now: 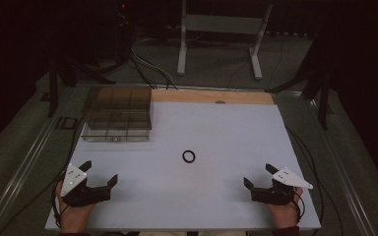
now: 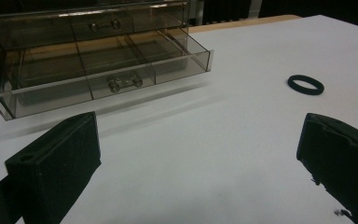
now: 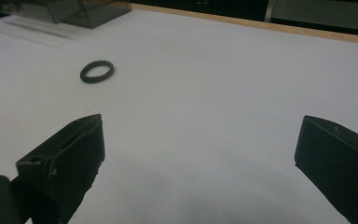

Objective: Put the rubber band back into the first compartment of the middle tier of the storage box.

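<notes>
White tabletop (image 1: 216, 132) filled most of the high view, with dark floor, cables and a pale metal frame beyond it. Nearest the person, two handheld grippers rested at the near edge, well short of the ring and on either side of it. The left gripper (image 1: 100, 174) had its black jaws spread wide and held nothing; the right gripper (image 1: 258, 176) was likewise wide open and empty.

Farther out lay a small black rubber ring (image 1: 188, 156), flat on the tabletop, its hole facing straight up, round with no long axis. Beyond the ring and to its left stood a smoky clear plastic drawer box (image 1: 118, 115), its lower drawer (image 2: 107, 84) pulled out.

Judging by this, the work stood at its start: reaching for the ring. That would call for lowering one jaw through the hole or pinching across its rim.
</notes>
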Action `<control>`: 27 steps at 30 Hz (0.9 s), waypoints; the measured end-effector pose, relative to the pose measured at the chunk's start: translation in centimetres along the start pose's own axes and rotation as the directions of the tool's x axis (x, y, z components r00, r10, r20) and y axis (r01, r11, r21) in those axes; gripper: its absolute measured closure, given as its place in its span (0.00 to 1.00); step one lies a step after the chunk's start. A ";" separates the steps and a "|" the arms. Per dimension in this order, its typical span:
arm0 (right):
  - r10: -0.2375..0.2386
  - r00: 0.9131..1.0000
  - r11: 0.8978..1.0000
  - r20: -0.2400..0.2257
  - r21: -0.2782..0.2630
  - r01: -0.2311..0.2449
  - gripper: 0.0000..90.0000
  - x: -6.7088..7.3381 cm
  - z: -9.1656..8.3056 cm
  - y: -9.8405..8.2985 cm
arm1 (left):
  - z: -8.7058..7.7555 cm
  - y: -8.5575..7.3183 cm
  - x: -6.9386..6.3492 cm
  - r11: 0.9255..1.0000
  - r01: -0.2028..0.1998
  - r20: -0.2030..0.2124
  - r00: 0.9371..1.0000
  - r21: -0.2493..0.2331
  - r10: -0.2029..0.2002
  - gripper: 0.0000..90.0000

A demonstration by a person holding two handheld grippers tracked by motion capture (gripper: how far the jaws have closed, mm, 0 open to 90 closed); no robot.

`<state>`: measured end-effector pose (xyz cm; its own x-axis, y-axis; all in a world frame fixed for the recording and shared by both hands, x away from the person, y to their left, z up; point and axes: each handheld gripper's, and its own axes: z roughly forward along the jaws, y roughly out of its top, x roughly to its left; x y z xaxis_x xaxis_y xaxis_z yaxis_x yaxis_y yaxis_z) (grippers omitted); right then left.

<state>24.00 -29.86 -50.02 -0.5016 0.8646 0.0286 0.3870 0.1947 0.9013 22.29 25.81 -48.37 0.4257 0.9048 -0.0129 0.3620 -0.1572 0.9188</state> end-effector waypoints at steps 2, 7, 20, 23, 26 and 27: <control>-0.020 1.000 1.000 0.012 0.010 0.020 0.02 0.2 0.1 0.0 | 0.0 0.0 0.1 1.000 0.007 0.000 1.000 -0.004 -0.007 0.00; -0.021 0.999 1.000 0.029 0.019 0.021 0.02 0.3 0.1 -0.1 | 0.1 0.0 0.1 1.000 0.008 -0.008 1.000 0.005 -0.008 0.00; -0.018 0.998 1.000 0.063 0.005 0.018 0.02 0.2 -0.1 0.0 | 1.3 2.4 -1.5 0.998 -0.059 0.008 0.998 0.021 0.059 0.00; -0.014 0.998 1.000 0.065 0.003 0.014 0.02 0.0 -0.1 0.0 | 2.1 3.3 -1.9 0.998 -0.061 0.027 0.998 0.017 0.061 0.00; -0.014 0.998 1.000 0.066 0.000 0.014 0.02 0.0 -0.2 -0.1 | 2.8 3.8 -2.1 0.998 -0.060 0.040 0.997 0.014 0.059 0.00; -0.014 0.998 1.000 0.068 0.000 0.014 0.02 0.0 -0.2 -0.1 | 3.0 4.0 -2.2 0.998 -0.061 0.044 0.997 0.016 0.060 0.00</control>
<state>23.87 -29.99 -50.00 -0.4534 0.8912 -0.0130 0.3798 0.2064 0.9017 25.29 22.00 -45.86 0.4824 0.8756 0.0253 0.3485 -0.2183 0.9115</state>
